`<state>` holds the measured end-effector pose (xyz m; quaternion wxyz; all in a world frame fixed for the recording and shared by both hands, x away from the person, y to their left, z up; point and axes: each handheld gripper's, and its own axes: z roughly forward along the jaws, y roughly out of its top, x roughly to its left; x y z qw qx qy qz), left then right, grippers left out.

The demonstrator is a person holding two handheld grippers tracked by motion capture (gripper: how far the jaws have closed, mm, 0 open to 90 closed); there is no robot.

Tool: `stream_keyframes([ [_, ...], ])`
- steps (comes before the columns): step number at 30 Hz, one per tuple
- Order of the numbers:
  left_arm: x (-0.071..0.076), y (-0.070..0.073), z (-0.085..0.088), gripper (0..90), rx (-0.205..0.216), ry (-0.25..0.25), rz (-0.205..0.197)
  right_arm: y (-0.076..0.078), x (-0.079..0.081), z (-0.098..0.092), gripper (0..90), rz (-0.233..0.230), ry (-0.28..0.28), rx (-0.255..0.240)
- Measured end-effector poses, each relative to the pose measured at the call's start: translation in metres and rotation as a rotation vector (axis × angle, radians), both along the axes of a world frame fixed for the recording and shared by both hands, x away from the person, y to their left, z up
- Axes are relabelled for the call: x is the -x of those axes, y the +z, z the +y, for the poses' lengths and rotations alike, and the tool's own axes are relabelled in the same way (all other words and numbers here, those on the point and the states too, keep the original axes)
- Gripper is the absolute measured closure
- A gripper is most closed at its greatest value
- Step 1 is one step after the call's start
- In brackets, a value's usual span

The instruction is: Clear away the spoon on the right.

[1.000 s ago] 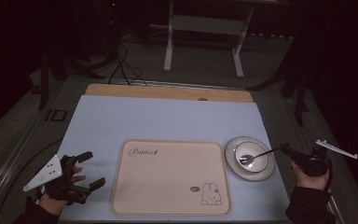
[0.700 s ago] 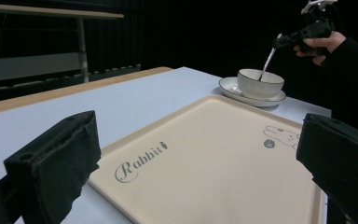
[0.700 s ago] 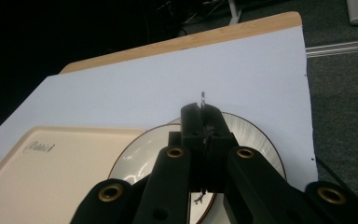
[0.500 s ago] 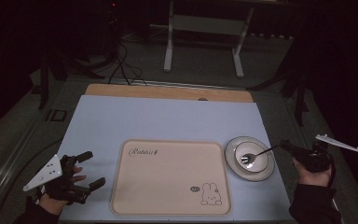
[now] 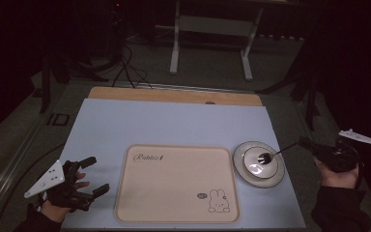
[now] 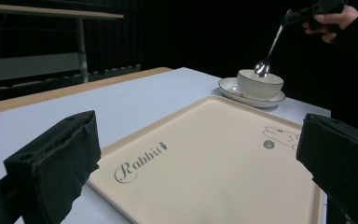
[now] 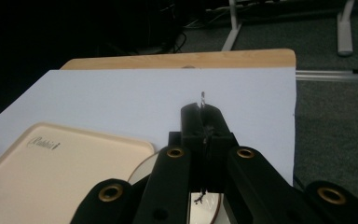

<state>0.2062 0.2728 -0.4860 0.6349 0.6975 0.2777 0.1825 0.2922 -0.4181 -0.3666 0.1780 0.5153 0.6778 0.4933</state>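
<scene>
Right gripper (image 5: 303,143): jaws pinched a spoon (image 5: 270,154) by its handle, at 3 o'clock of the tray (image 5: 174,193).
Spoon bowl: hung over the cup (image 6: 260,84) on its saucer (image 6: 228,87), as the left gripper view revealed.
Left gripper (image 5: 92,176): jaws spread, empty, at 9 o'clock.
Surface: pale blue table (image 5: 164,123).
Room: dark.

cup (image 6: 260,84) on saucer (image 5: 259,164) — right of tray (image 5: 176,183) | spoon (image 5: 264,156) over cup

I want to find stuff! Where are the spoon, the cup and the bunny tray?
spoon (image 6: 262,68), left gripper view, its bowl end.
cup (image 6: 259,86), left gripper view, its side wall.
bunny tray (image 5: 174,181), high view, its bare middle.
</scene>
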Motion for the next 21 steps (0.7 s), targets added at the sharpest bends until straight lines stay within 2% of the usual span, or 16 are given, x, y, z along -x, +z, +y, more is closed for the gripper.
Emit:
stream_keyframes([
  [1,0.0,0.0,0.0,0.0,0.0,0.0,-0.001,0.005,-0.001,0.003,90.0,-0.009,0.015,0.017],
  [4,0.0,0.0,0.0,0.0,0.0,0.001,0.0,0.009,-0.003,0.006,90.0,-0.012,0.035,0.024],
  [7,0.0,0.0,0.0,0.0,-0.001,0.001,-0.001,0.014,-0.008,0.015,90.0,-0.018,0.08,0.038],
  [8,0.0,0.0,0.0,0.0,-0.001,0.001,-0.001,0.014,-0.008,0.015,90.0,-0.018,0.08,0.038],
  [13,0.0,0.0,0.0,0.0,-0.001,0.0,-0.001,0.014,-0.015,0.03,90.0,-0.019,0.14,0.05],
  [15,0.0,0.0,0.0,0.0,-0.001,0.0,-0.001,0.012,-0.02,0.039,90.0,-0.013,0.184,0.049],
  [21,0.0,0.0,0.001,0.0,-0.001,-0.001,-0.001,0.009,-0.027,0.054,90.0,-0.004,0.248,0.051],
])
